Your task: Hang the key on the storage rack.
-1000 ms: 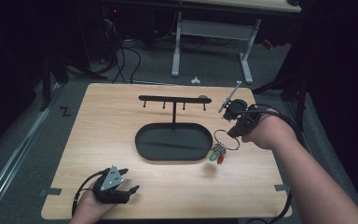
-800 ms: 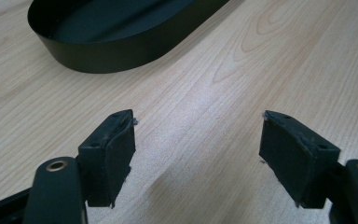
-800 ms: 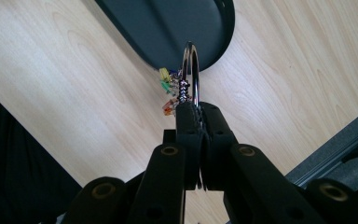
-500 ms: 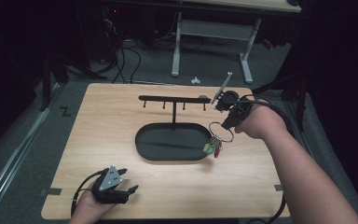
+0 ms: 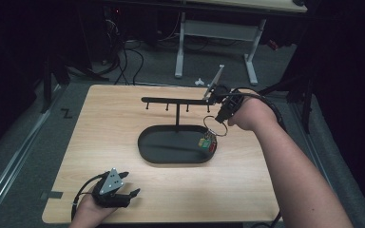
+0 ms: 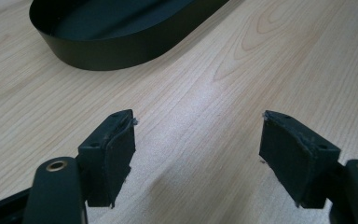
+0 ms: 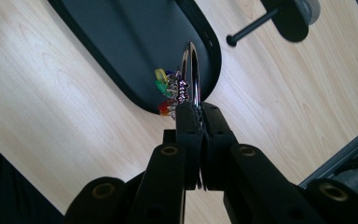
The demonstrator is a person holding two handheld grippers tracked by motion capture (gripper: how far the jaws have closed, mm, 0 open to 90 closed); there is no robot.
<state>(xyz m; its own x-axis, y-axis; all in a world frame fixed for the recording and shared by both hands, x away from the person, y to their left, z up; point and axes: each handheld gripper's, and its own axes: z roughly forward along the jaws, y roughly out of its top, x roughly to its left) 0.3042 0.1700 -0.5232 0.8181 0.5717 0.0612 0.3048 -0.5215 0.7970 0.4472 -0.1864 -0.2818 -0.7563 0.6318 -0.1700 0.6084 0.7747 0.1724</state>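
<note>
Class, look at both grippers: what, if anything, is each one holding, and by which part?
The right gripper is shut on the key ring, pinching the metal loop's edge; coloured keys dangle below. The left gripper is open, holding nothing.

Black tray (image 5: 171, 156) on wooden table (image 5: 109, 128)

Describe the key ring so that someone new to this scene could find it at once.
Start at the wooden table and find the black oval tray with the hook rack rising from it. At the tray's right end, the right claw holds a metal key ring with yellow, green and red tags, the scene's only coloured items.
</note>
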